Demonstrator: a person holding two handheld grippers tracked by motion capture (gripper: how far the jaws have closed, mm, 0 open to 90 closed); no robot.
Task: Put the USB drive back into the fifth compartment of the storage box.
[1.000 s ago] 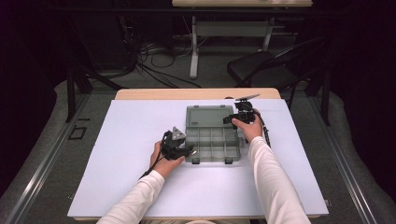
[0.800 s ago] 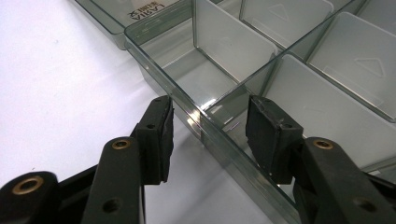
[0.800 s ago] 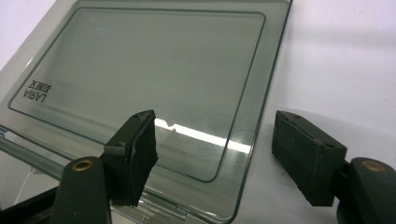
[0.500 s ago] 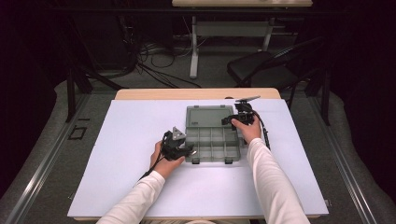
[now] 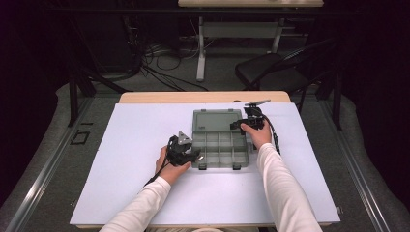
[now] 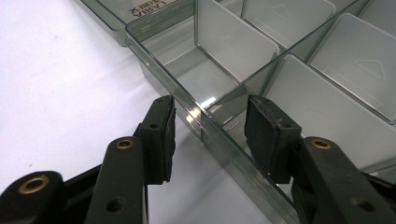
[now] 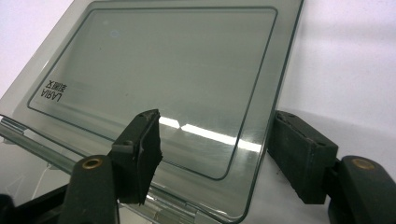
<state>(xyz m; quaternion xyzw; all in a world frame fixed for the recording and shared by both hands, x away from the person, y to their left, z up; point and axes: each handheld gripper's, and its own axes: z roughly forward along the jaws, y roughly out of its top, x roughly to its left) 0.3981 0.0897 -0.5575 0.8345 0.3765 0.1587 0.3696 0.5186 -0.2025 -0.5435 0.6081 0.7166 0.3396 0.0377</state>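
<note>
A clear grey compartment box (image 5: 218, 146) lies open and empty on the white table, its lid (image 5: 215, 120) folded back on the far side. At the box's left side sits my left gripper (image 5: 191, 155). In the left gripper view its jaws (image 6: 210, 135) are open astride the side wall (image 6: 154, 60), one pad outside and one inside, neither touching it. My right gripper (image 5: 241, 124) is at the lid's right edge. In the right gripper view the lid (image 7: 163, 70) with its small label rises between the open jaws (image 7: 222, 147), with a gap at the pads.
The white tabletop (image 5: 121, 169) has broad free room left and right of the box. Two latches (image 5: 203, 166) stick out from the box's near wall. Beyond the table's far wooden edge (image 5: 203, 96) stand a black chair (image 5: 270, 72) and floor cables.
</note>
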